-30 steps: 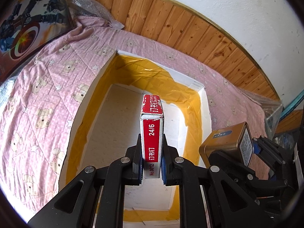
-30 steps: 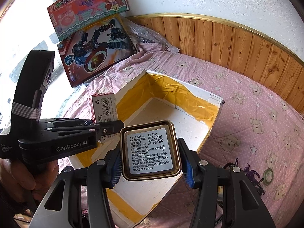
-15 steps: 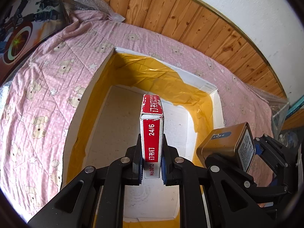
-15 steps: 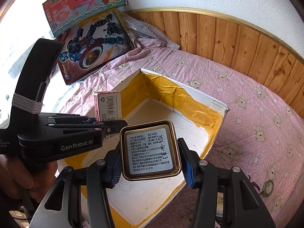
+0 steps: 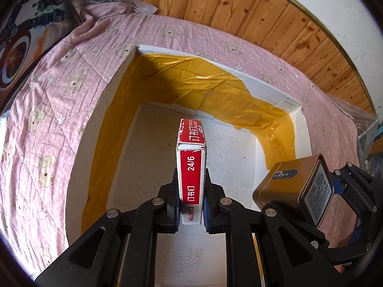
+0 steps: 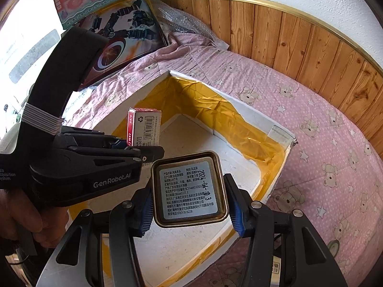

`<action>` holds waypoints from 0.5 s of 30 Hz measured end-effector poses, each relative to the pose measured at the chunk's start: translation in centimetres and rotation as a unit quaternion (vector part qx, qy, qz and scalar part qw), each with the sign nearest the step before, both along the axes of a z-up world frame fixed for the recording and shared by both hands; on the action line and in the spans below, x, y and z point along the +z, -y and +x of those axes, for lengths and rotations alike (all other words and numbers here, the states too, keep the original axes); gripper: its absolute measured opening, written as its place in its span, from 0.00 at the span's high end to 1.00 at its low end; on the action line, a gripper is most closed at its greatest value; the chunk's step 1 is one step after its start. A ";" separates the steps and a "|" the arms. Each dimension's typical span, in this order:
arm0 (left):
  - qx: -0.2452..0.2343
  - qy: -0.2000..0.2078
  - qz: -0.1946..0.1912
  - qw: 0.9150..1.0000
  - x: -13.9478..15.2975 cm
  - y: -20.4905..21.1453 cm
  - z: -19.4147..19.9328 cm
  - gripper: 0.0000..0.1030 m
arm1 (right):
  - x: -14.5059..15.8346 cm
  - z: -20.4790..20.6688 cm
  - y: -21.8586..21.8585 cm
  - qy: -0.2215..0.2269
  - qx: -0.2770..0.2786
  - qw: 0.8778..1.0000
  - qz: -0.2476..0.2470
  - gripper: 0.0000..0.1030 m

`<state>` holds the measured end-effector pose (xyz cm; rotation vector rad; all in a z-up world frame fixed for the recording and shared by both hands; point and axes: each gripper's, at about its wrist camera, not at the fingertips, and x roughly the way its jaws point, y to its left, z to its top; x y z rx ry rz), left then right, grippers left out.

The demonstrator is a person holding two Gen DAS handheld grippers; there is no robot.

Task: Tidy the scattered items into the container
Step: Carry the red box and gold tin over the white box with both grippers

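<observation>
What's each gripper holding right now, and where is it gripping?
Left gripper clamps the red-and-white staples box by its lower end, on the broad faces. Right gripper holds the square gold tin by two opposite sides.

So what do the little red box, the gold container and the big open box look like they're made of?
Red staple box: thin printed cardboard, going by its scuffed white edges and folded end flap.
Gold container: probably metal tin; brassy sheen, rolled rim, paper label.
Big open box: looks like white foam or thick board; matte, thick walls, lined with glossy, wrinkled yellow tape.
</observation>
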<state>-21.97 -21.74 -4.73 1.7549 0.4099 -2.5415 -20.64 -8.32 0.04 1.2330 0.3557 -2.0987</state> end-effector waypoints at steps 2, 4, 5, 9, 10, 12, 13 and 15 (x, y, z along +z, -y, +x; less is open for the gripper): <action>-0.002 0.006 -0.007 1.000 -0.6 -0.1 -0.4 0.85 | -0.4 -0.3 0.1 0.002 0.000 1.000 0.006 0.48; -0.005 0.013 -0.010 1.000 -1.2 -0.3 -0.8 0.85 | -0.8 -0.6 0.3 0.003 0.002 1.000 0.012 0.48; -0.006 0.016 -0.012 1.000 -1.4 -0.4 -0.9 0.85 | -0.9 -0.8 0.4 0.003 0.003 1.000 0.014 0.48; -0.008 0.027 -0.021 0.999 -2.5 -0.5 -1.6 0.85 | -1.4 -1.5 0.9 0.006 0.016 1.000 0.025 0.48; -0.008 0.030 -0.021 0.999 -2.7 -0.5 -1.8 0.85 | -1.6 -1.6 1.0 0.008 0.019 0.999 0.027 0.48; -0.009 0.034 -0.022 0.999 -3.1 -0.4 -2.1 0.85 | -1.8 -1.8 1.3 0.010 0.026 0.999 0.034 0.48; -0.009 0.036 -0.021 0.999 -3.3 -0.3 -2.2 0.85 | -2.0 -2.0 1.4 0.011 0.028 0.999 0.038 0.48; -0.008 0.039 -0.020 0.999 -3.6 -0.2 -2.6 0.85 | -2.2 -2.3 1.6 0.013 0.032 0.998 0.043 0.48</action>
